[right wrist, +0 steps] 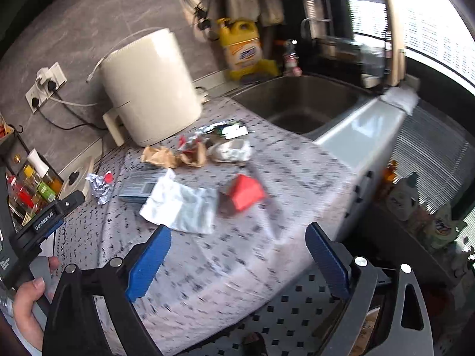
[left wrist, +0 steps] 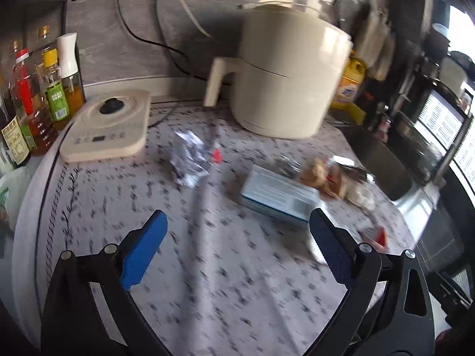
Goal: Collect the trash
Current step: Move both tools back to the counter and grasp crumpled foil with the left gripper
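A speckled countertop (right wrist: 297,178) is seen in both views, with a steel sink (right wrist: 299,101) set into it at the far right. A cream air fryer (right wrist: 151,89) is stood near the wall. The trash is scattered on the counter in front of it — a blue-and-white box (left wrist: 276,195), a flat silver wrapper (right wrist: 184,207), brown crumpled paper (right wrist: 160,157), a red carton (right wrist: 246,192) and a crushed foil ball (left wrist: 190,160). The left gripper (left wrist: 237,249) and the right gripper (right wrist: 237,255) are both held above the counter, jaws spread wide, nothing gripped — well short of the litter
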Demonstrator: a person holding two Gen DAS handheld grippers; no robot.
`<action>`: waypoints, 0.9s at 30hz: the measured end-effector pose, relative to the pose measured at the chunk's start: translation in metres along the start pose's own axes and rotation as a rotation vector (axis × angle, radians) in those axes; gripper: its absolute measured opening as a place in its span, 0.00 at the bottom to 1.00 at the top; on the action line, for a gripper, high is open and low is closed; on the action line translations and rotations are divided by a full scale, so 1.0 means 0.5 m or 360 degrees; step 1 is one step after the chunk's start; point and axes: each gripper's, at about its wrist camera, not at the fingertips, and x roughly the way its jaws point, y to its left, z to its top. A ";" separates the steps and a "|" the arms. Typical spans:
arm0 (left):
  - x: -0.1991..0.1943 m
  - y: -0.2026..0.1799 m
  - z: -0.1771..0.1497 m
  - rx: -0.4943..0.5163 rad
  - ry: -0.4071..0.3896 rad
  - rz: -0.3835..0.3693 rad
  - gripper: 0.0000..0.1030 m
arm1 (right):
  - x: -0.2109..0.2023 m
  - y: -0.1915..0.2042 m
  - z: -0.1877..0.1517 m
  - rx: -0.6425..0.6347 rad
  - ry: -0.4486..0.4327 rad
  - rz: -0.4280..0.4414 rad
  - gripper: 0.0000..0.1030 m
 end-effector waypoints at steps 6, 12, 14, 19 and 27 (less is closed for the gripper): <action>0.064 0.059 0.051 -0.0006 0.0040 0.0055 0.93 | 0.082 0.071 0.018 -0.0038 0.0063 0.0018 0.85; 0.125 0.085 0.086 0.0008 0.0080 0.0071 0.92 | 0.150 0.111 0.024 -0.0062 0.0150 0.0000 0.83; 0.144 0.087 0.092 0.0016 0.0099 0.0073 0.92 | 0.165 0.118 0.025 -0.0064 0.0171 -0.0012 0.83; 0.191 0.090 0.098 0.0044 0.0158 0.0094 0.92 | 0.186 0.123 0.032 -0.0056 0.0194 -0.0039 0.82; 0.248 0.094 0.104 0.0080 0.0224 0.0134 0.86 | 0.199 0.128 0.036 -0.0051 0.0222 -0.0072 0.82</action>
